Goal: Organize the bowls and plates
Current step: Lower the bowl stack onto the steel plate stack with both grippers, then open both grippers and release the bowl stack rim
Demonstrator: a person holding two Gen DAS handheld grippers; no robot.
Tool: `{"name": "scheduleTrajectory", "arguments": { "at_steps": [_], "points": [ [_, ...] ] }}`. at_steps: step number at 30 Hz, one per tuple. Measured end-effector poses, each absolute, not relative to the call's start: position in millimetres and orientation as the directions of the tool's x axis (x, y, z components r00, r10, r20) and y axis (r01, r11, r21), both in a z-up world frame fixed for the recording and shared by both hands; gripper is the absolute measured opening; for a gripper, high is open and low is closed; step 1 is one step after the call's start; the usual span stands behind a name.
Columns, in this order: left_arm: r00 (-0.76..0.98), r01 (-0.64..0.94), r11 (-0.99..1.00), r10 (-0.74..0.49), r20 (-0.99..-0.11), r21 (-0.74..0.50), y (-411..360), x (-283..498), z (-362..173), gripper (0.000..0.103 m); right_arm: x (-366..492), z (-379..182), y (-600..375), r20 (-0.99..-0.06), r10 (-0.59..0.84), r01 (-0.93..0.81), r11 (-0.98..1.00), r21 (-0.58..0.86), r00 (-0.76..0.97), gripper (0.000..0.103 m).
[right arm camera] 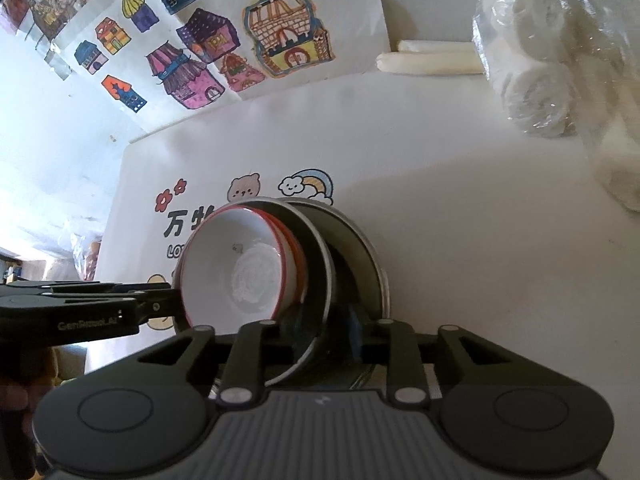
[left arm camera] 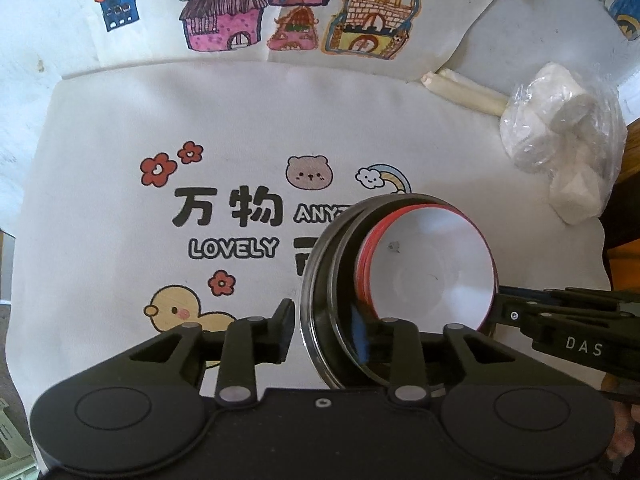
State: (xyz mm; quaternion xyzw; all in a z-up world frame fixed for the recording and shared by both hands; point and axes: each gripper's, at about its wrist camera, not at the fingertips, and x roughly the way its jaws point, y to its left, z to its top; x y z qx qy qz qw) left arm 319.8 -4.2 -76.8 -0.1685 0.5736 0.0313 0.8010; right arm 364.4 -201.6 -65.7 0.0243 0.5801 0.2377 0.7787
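A nested stack stands on the printed cloth: white bowls with red rims (left arm camera: 428, 272) (right arm camera: 240, 264) sit inside steel bowls (left arm camera: 316, 280) (right arm camera: 372, 264). My left gripper (left arm camera: 322, 332) straddles the steel rim on the stack's left side. One finger is outside and the blue-padded one inside, with a small gap to the rim. My right gripper (right arm camera: 324, 336) straddles the opposite side. Its blue pad stands between two steel walls and its other finger is hidden behind the bowl. Each gripper shows in the other's view, side-on at the rim: the right (left arm camera: 500, 306), the left (right arm camera: 174, 304).
The cream cloth (left arm camera: 160, 120) has cartoon prints and lettering. A sheet of house drawings (left arm camera: 248, 8) lies behind it. Two white sticks (left arm camera: 464, 92) and a plastic bag of white rolls (left arm camera: 560, 128) lie at the back right. The brown table edge (left arm camera: 632, 152) is at far right.
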Motion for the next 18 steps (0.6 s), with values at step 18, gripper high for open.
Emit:
{"name": "scheduleTrajectory", "arguments": {
  "at_steps": [18],
  "points": [
    [0.385, -0.241, 0.954, -0.077, -0.92, -0.181, 1, 311, -70, 0.068, 352, -52, -209, -0.886, 0.359, -0.305, 0.913, 0.269, 0.293, 0.059]
  ]
}}
